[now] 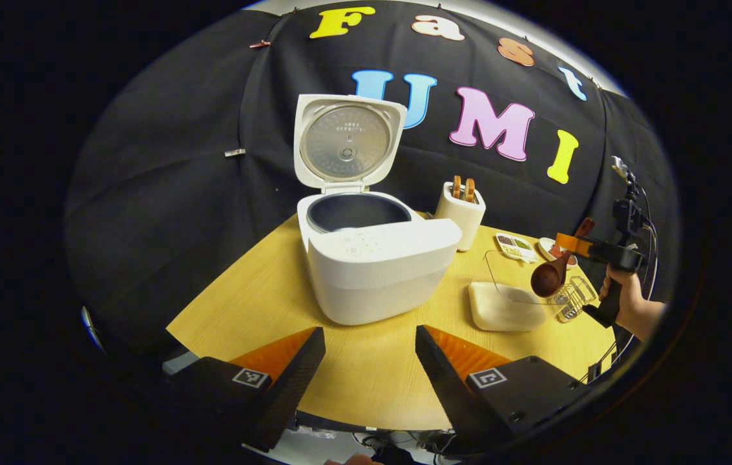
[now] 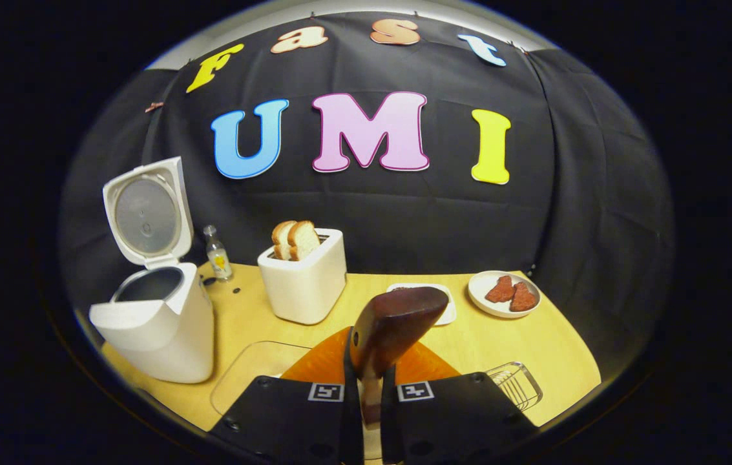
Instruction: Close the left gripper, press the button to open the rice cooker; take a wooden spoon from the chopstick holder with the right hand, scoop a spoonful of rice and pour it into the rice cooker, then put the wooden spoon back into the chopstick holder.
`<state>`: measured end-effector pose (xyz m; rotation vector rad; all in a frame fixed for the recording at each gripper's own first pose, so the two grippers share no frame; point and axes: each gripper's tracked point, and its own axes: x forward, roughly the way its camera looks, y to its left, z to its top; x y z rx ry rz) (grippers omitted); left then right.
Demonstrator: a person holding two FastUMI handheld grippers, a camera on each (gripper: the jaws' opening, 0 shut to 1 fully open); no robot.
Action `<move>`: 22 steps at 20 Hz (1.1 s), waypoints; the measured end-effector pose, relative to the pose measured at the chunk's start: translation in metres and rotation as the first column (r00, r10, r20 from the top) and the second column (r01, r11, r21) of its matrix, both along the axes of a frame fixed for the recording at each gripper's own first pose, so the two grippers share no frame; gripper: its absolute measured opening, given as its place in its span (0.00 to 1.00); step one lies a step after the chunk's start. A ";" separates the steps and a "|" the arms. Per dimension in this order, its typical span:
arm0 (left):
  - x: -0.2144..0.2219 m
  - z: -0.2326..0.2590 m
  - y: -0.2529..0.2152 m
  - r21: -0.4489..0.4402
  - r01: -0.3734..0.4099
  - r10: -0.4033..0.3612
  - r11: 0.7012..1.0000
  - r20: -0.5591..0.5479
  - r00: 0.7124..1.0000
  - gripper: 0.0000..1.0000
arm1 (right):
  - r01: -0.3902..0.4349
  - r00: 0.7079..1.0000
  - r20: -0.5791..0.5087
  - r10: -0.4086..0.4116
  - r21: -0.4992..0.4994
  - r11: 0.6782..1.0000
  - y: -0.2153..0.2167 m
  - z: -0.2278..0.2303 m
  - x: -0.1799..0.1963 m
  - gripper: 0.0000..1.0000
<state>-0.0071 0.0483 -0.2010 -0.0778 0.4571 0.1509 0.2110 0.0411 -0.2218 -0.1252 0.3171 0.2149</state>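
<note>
a wooden table [image 2: 546, 349] bears the open rice cooker [image 1: 375, 265], toaster [image 2: 304, 281], small bottle [image 2: 218, 256] and plate [image 2: 503, 296].

White rice cooker [image 1: 378, 271], dark-brown wooden spoon [image 2: 398, 320], pale yellow table [image 1: 366, 381]

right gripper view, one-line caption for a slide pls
Right tongs shut on a dark wooden spoon above the yellow wooden table, white rice cooker open.

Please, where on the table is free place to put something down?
Bare wood lies left of the rice cooker and in front of it, toward the left tool. It is crowded right of the cooker: toaster, white tray, wire rack, small dishes.
</note>
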 end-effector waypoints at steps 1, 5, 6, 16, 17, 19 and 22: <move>-0.001 -0.008 0.003 -0.009 -0.002 0.002 1.000 -0.012 1.000 0.96 | -0.003 1.000 0.009 0.003 -0.039 0.999 0.005 -0.010 -0.002 0.15; -0.003 -0.021 0.012 -0.075 -0.029 0.027 0.997 -0.029 0.999 0.96 | -0.016 1.000 0.019 0.018 -0.100 0.995 0.025 -0.037 -0.011 0.15; -0.003 -0.020 0.013 -0.088 -0.036 0.034 0.995 -0.025 0.999 0.96 | -0.009 1.000 0.009 0.010 -0.091 0.996 0.029 -0.039 -0.013 0.16; -0.009 -0.019 0.023 -0.127 -0.074 0.073 0.989 -0.016 0.997 0.96 | 0.095 0.960 -0.279 -0.024 0.242 0.966 0.072 -0.059 -0.042 0.16; -0.010 -0.019 0.023 -0.133 -0.080 0.078 0.988 -0.014 0.997 0.96 | 0.121 0.951 -0.307 -0.035 0.268 0.956 0.072 -0.059 -0.043 0.15; -0.012 -0.017 0.024 -0.143 -0.088 0.088 0.986 -0.009 0.996 0.96 | 0.166 0.932 -0.361 -0.040 0.325 0.931 0.075 -0.060 -0.046 0.15; -0.020 -0.017 0.028 -0.145 -0.095 0.095 0.985 -0.007 0.995 0.96 | 0.228 0.904 -0.425 -0.044 0.392 0.892 0.079 -0.057 -0.049 0.15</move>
